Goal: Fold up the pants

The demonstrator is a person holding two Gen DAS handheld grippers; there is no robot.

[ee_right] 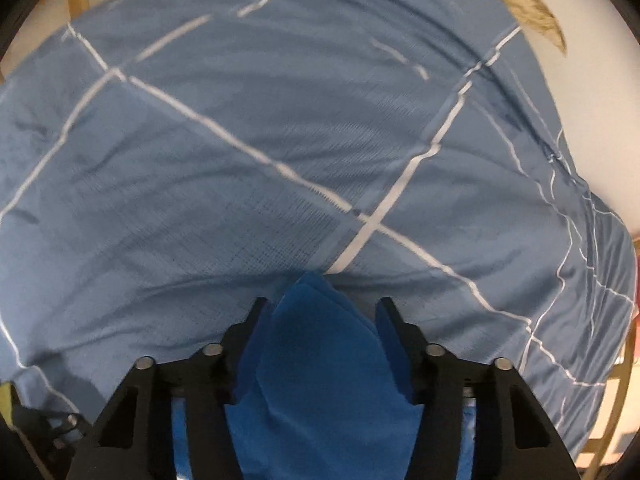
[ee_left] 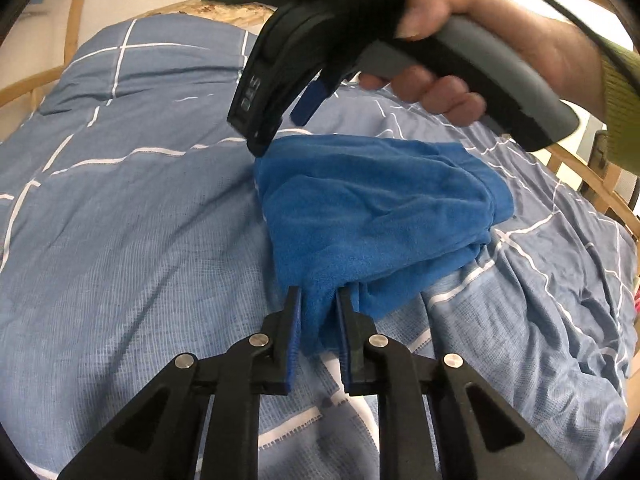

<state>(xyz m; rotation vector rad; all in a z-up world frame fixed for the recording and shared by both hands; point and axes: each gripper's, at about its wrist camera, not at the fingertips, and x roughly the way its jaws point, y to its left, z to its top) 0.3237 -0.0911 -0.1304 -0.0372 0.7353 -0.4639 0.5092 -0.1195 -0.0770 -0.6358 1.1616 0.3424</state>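
1. On a blue checked duvet (ee_left: 132, 208), your left gripper (ee_left: 318, 300) pinches the near end of the bright blue pants (ee_left: 372, 208); its jaws are drawn almost together, with only a fold of the cloth between the pads.

2. From that grip the pants run away from you toward 1 o'clock in the left wrist view, a bunched, partly doubled bundle resting on the duvet, long axis from near-centre to far-right.

3. Your right gripper (ee_left: 280, 132) comes down at the far end of the bundle, about 11 o'clock from the left jaws, its tip touching or just above the cloth's far left corner. The hand (ee_left: 460, 60) wraps the grey handle.

4. In the right wrist view, the right gripper (ee_right: 322, 312) has the pants' edge (ee_right: 320, 360) lying between its half-open fingers. The left pad looks to be against the cloth; a gap shows at the right pad, so it does not look clamped yet.

5. The coming move turns on this: each gripper is at an opposite end of the long axis, left near, right far. Judging from that, the far end must be gripped before either end travels.
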